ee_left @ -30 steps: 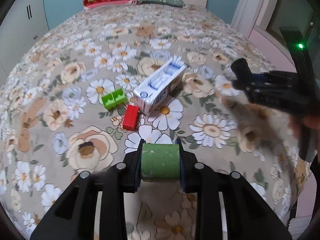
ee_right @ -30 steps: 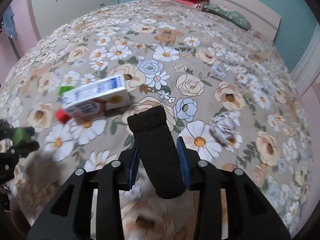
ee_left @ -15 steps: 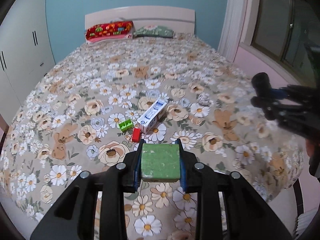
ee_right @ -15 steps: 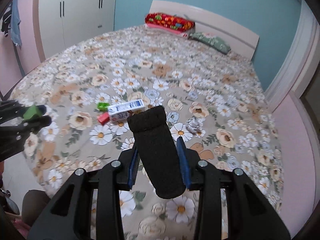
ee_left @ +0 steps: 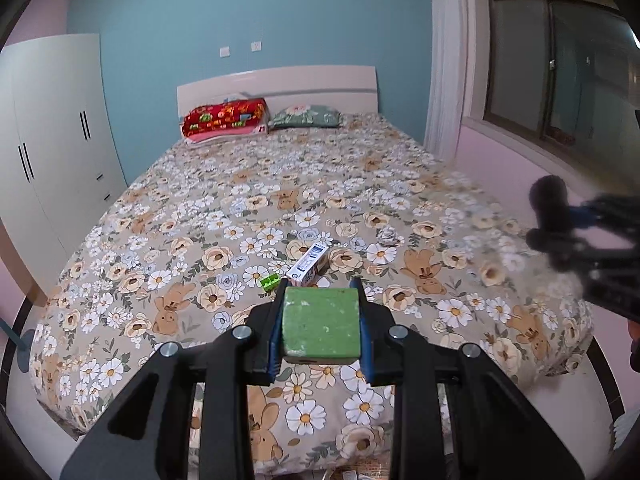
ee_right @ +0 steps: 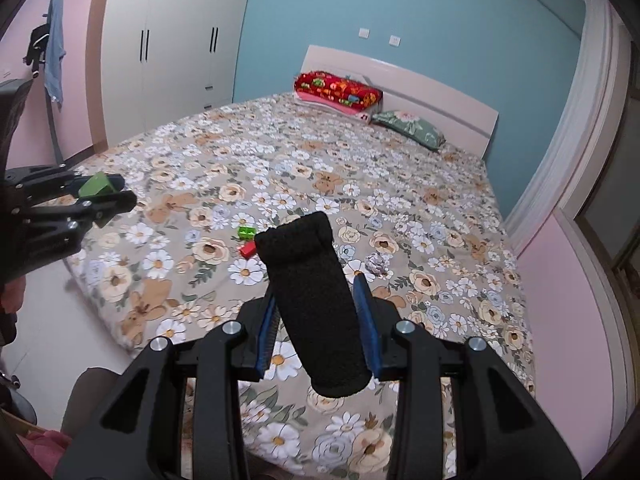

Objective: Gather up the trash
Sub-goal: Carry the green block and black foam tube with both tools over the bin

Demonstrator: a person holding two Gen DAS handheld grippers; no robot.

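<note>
L gripper (ee_left: 320, 330) fingers clenched on green block (ee_left: 320, 326), R gripper (ee_right: 318, 320) fingers clamped round black roll (ee_right: 314, 304); both held above bed (ee_left: 224, 208). Carton (ee_left: 309, 265), crumpled paper (ee_right: 378, 262) lie on bed.

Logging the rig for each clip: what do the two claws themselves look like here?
Both look alike. The left claw and right claw have matte black angular frames with cut-out slots, round silver bolt heads at the joints, and blue ribbed pads lining the inner faces of the fingers. No cables or markings show; no sleeve is visible.
</note>
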